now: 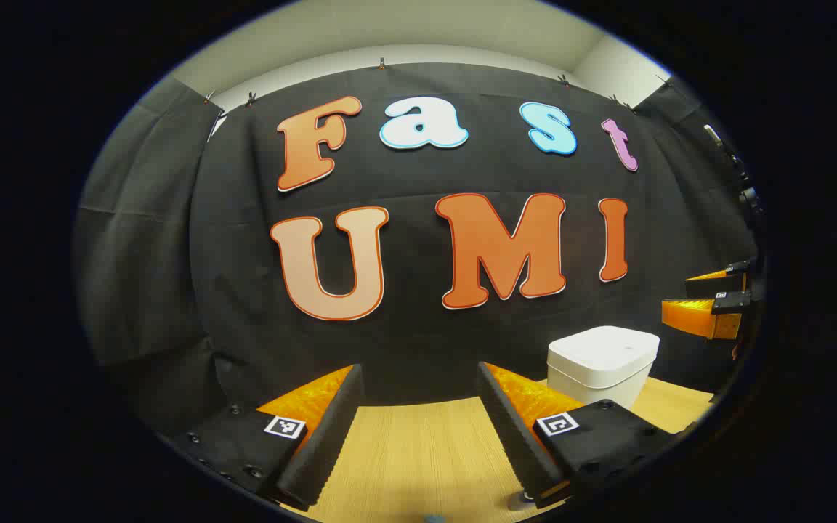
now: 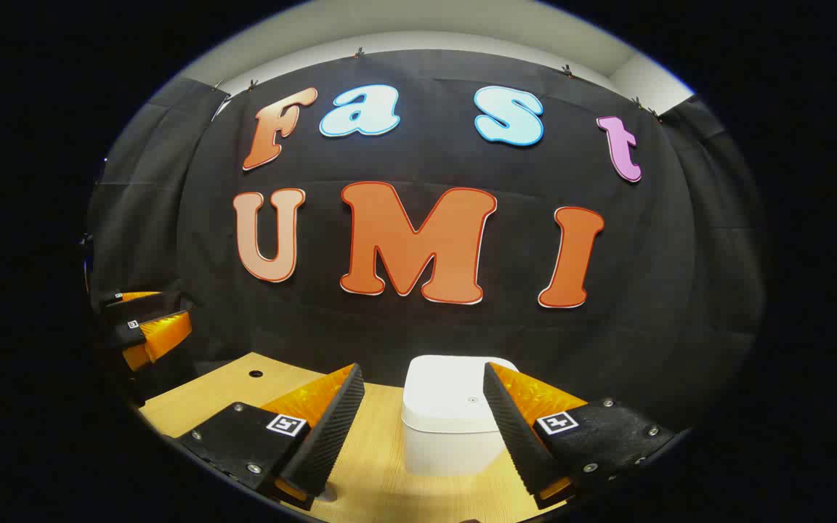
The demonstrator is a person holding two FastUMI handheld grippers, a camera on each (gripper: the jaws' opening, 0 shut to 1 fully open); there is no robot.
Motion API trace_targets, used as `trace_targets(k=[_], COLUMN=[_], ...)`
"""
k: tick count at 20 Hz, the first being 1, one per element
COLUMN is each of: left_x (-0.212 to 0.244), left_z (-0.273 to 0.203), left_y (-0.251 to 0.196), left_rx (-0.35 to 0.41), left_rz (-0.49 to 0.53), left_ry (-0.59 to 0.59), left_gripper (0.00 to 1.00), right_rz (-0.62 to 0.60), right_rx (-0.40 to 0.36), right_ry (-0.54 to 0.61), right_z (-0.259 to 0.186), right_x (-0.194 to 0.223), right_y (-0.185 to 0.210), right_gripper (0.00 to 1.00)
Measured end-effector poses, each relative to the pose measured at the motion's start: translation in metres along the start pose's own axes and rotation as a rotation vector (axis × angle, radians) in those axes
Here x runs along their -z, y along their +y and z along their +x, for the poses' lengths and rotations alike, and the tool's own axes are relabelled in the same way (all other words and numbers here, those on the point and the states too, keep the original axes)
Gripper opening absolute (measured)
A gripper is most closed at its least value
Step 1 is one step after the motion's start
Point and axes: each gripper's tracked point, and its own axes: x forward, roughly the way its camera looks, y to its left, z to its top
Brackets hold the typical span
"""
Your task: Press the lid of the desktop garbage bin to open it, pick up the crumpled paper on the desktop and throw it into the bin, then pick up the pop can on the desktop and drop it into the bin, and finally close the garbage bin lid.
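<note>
Both tools held apart above the tabletop (image 2: pixel 382 465), lid down.
The right tool (image 2: pixel 422 421) faces the white garbage bin (image 2: pixel 451 421); the left tool (image 1: pixel 418 428) holds nothing.

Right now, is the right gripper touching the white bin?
Apart. In the left gripper view, the right gripper hangs in the air to the side of the garbage bin, with dark wall showing between them.

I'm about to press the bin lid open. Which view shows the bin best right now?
The right gripper view: the white bin sits dead ahead, framed between the open right gripper, its closed lid facing the camera. In the left gripper view the bin stands off to the right, partly hidden behind a finger.
</note>
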Motion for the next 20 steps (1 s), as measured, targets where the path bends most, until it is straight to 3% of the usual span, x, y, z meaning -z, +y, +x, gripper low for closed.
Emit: trace_targets(k=[14, 20], left_x=[0.002, 0.005], left_z=[-0.008, -0.011], left_y=[0.008, 0.014], left_rx=[0.016, 0.037], left_rz=[0.013, 0.009], left_ry=[0.003, 0.006], left_gripper=[1.0, 1.0], right_rz=[0.006, -0.006], right_rx=[-0.018, 0.007], right_ry=[0.018, 0.026], right_z=[-0.004, -0.006], right_x=[0.004, -0.003], right_y=[0.022, 0.024], right_gripper=[0.99, 0.99])
